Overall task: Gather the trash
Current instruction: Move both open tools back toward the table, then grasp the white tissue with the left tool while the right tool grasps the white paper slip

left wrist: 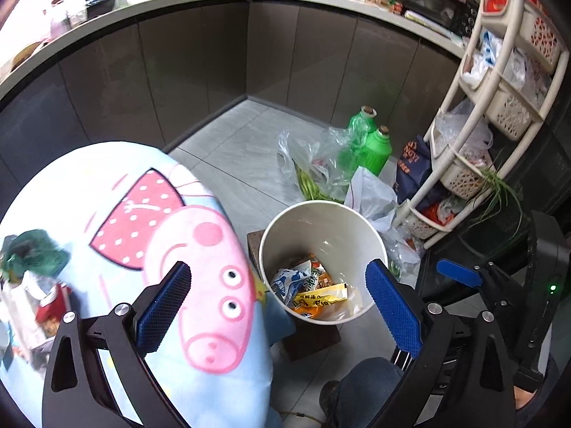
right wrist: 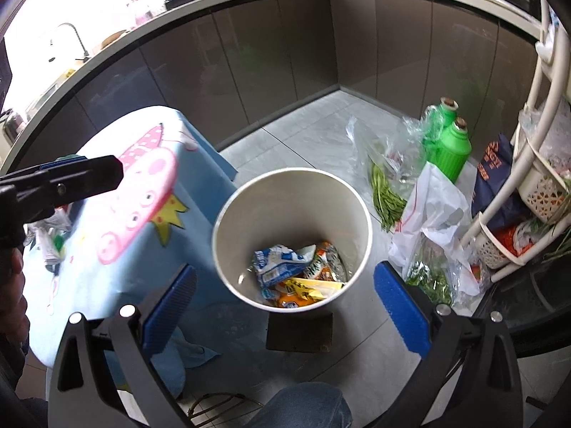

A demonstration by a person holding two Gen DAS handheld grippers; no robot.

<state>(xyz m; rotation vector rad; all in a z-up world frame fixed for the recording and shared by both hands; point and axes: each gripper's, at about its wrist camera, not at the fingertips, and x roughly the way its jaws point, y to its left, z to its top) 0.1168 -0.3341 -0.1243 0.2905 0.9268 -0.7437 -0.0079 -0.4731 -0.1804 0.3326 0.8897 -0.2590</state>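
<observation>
The white bin (right wrist: 292, 239) stands on a small dark block (right wrist: 299, 333) on the grey tile floor (right wrist: 303, 135), its mouth open upward. Inside, at the bottom, lie crumpled wrappers (right wrist: 296, 274): a blue-and-white one, an orange one and a yellow one. The left gripper (left wrist: 282, 306) hangs above the bin's near-left edge with its blue pads spread wide and nothing between them. The right gripper (right wrist: 285, 314) hangs over the bin's near rim, likewise released and empty.

Just left of the bin, a table draped in a light-blue cartoon-pig cloth (right wrist: 135, 192) reaches almost to the bin's wall. To the right, plastic bags (right wrist: 435, 207) of greens press close, with two green bottles (right wrist: 446, 142) and a cream basket rack (left wrist: 499, 107) farther right. Beyond the bin, bare floor runs to the dark cabinet fronts (right wrist: 285, 53) in the far corner. A denim-clad knee (right wrist: 303, 410) sits at the near edge.
</observation>
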